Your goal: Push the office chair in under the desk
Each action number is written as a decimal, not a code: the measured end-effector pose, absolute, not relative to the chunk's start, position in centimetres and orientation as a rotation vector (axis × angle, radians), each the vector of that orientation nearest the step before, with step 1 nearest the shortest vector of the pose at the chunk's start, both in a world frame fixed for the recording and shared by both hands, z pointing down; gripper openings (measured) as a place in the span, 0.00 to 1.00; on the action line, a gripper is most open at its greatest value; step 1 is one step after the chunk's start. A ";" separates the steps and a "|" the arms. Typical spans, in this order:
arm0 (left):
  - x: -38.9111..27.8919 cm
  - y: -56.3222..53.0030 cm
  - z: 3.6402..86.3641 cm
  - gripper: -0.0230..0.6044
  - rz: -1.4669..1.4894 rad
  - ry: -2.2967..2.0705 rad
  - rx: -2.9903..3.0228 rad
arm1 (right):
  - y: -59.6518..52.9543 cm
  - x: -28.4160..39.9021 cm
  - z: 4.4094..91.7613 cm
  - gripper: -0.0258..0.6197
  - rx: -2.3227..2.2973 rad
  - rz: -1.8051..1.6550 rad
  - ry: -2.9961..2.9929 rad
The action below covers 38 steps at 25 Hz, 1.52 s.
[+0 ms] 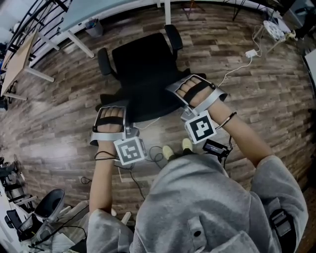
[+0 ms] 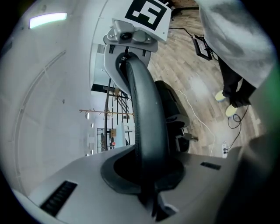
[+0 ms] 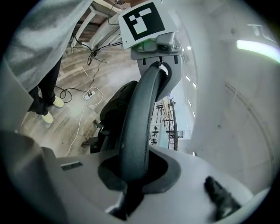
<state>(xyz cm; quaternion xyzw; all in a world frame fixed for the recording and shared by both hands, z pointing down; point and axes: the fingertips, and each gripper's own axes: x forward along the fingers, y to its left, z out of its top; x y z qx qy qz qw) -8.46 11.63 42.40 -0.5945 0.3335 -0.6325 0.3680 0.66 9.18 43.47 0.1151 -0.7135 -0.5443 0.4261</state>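
Left gripper (image 1: 112,107) and right gripper (image 1: 183,88) clamp the office chair (image 1: 143,62) by its back's top edge; I'd push evenly, straight toward the desk (image 1: 118,10).

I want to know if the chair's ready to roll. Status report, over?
Left hand-held gripper and right hand-held gripper shut on back rim of office chair. Chair not yet under desk. White cable on floor beside it.

I'm seeing a wood-plank floor (image 1: 276,99) spreading around a wooden table (image 1: 17,62); a grey bin (image 1: 94,27) is sitting near it, a power strip (image 1: 252,53) lying well apart.
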 end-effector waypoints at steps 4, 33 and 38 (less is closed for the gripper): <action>-10.2 9.3 43.2 0.10 -1.638 0.838 -1.519 | 6.6 -1.0 43.9 0.09 0.310 -1.384 -1.770; -14.2 -2.1 43.9 0.08 -1.569 0.847 -1.500 | -4.8 -5.1 44.1 0.09 0.394 -1.456 -1.717; -14.7 -2.5 43.7 0.08 -1.540 0.864 -1.530 | -5.3 -6.1 44.1 0.09 0.405 -1.452 -1.725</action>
